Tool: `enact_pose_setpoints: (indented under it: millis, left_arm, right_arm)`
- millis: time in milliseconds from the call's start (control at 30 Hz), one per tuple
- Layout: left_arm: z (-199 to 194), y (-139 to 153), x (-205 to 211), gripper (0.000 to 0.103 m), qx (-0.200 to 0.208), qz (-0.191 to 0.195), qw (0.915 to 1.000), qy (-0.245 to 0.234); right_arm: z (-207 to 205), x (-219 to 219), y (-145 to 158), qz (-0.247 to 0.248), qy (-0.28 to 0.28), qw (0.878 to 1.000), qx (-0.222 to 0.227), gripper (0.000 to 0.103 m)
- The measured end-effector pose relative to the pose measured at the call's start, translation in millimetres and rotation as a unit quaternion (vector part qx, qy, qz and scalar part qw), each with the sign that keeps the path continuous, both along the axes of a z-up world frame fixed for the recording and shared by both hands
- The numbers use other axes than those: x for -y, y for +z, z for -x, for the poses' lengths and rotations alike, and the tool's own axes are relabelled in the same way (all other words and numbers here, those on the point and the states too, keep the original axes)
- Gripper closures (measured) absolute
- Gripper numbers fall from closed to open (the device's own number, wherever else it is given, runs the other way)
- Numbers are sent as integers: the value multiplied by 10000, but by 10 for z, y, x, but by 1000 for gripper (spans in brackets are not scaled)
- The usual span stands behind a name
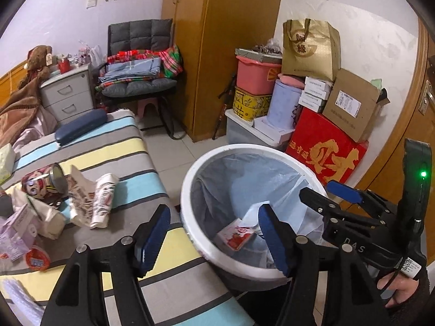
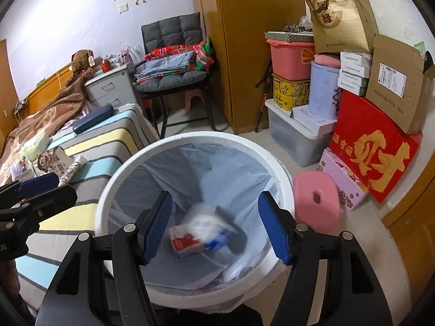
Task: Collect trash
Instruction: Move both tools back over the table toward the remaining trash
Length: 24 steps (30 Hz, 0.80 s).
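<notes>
Bin [image 2: 282, 179]: white, lined with a pale bag, on the floor beside the bed [image 1: 130, 146].

Right gripper [image 2: 214, 228]: over the bin mouth, fingers wide apart, nothing between them.

Left gripper [image 1: 214, 236]: at the bin's bed-side rim, fingers open and empty.

Trash inside the bin: a red-and-white carton [image 2: 187, 241] and a blurred pale wrapper [image 2: 209, 222] at the bottom.

Trash left, on the bed to the left of the bin: a printed can [image 1: 44, 180], a tube [image 1: 103, 198], crumpled paper [image 1: 78, 198], a purple box [image 1: 16, 231].

We judge the drop done. We should lift clear of the rim, then go left for the tube, nearest the bin.

Obstacles: a pink stool [image 2: 316, 203] touches the bin on its right; stacked boxes [image 2: 375, 146] behind.
</notes>
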<state>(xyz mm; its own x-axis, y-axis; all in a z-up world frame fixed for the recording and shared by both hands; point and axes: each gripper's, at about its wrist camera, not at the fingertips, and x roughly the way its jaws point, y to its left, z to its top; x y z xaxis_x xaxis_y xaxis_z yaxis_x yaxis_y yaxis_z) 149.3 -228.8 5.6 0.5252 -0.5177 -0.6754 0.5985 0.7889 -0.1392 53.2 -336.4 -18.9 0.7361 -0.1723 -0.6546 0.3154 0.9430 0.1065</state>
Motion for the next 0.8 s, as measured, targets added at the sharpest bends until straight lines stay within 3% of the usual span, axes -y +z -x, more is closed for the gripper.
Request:
enact_pose_setpoints:
  millis: [600, 800]
  left_arm:
    - [181, 213, -836, 36, 477, -36, 9958, 787]
    - [190, 231, -1284, 36, 541, -28, 9919, 1152]
  right_arm:
    - [11, -512, 219, 98, 475, 9975, 504, 36]
    - [-30, -716, 228, 90, 720, 9958, 559, 36]
